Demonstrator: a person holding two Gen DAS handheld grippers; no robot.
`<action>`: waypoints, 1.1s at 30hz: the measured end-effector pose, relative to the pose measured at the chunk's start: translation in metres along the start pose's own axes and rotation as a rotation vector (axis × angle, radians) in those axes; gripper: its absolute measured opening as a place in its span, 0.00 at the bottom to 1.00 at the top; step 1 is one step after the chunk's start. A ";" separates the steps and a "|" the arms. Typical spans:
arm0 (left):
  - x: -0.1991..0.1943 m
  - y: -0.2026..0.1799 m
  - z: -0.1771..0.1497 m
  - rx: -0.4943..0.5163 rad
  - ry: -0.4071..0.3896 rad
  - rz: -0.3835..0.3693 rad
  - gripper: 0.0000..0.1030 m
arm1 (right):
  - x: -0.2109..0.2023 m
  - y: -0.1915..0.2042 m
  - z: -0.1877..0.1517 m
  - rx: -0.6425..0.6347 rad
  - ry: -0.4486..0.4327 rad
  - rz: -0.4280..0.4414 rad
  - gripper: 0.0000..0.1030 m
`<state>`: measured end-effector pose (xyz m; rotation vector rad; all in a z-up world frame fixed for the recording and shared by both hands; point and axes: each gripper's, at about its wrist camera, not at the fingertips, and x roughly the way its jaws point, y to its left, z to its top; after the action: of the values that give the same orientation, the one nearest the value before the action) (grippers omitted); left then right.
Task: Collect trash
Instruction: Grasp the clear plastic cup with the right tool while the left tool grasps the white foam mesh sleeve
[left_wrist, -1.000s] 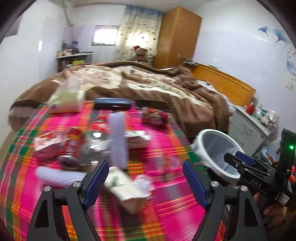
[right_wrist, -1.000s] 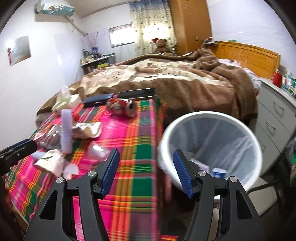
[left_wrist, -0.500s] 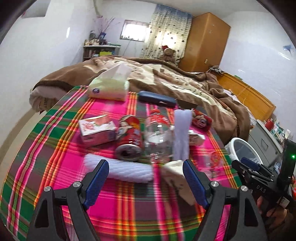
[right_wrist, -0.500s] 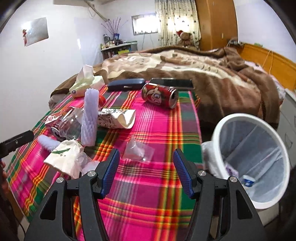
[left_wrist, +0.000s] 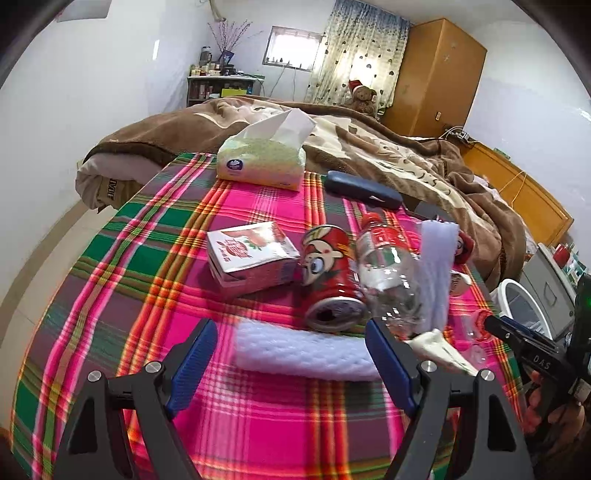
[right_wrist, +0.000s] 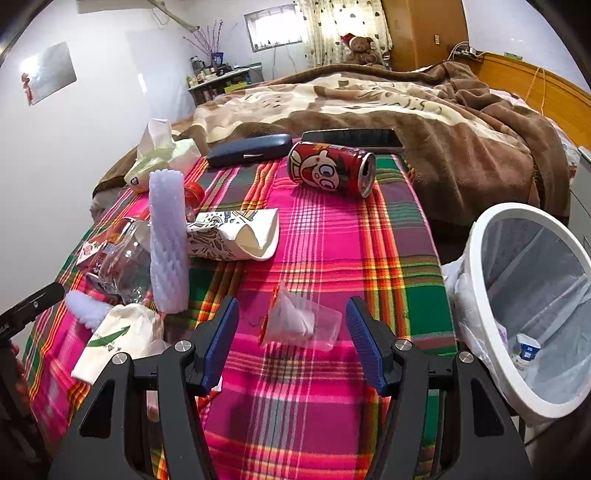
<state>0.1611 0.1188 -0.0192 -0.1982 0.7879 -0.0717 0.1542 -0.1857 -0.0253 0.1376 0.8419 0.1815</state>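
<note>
Trash lies on a plaid-covered table (left_wrist: 110, 258). My left gripper (left_wrist: 291, 354) is open and empty, with a white foam sleeve (left_wrist: 303, 350) lying flat between its fingers. Behind it are a red can (left_wrist: 328, 273), a clear bottle (left_wrist: 388, 277), a pink carton (left_wrist: 251, 254) and an upright foam sleeve (left_wrist: 436, 273). My right gripper (right_wrist: 291, 339) is open and empty, with a clear plastic bag (right_wrist: 299, 325) between its fingers. A crumpled paper cup (right_wrist: 236, 240), a second red can (right_wrist: 332, 170) and a white wrapper (right_wrist: 114, 339) lie nearby.
A white bin (right_wrist: 535, 314) with a liner stands off the table's right edge and holds a small bottle. A tissue pack (left_wrist: 262, 158), a dark glasses case (left_wrist: 362, 188) and a phone (right_wrist: 351, 138) lie at the far side. A bed (right_wrist: 369, 96) is behind.
Both grippers have swung left, away from the bin and over the table. The left now faces the flat foam sleeve; the right now faces the clear plastic bag.
</note>
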 end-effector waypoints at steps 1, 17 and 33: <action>0.003 0.002 0.002 0.004 0.009 -0.006 0.79 | 0.000 -0.001 0.000 0.003 -0.002 -0.001 0.58; 0.031 0.006 -0.018 0.045 0.148 -0.064 0.79 | -0.010 0.004 -0.006 -0.029 -0.011 0.025 0.16; -0.027 -0.036 -0.057 0.159 0.159 -0.191 0.79 | -0.020 -0.014 -0.012 0.009 -0.022 0.035 0.65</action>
<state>0.1020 0.0792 -0.0318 -0.1175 0.9155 -0.3325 0.1335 -0.2026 -0.0212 0.1624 0.8189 0.2086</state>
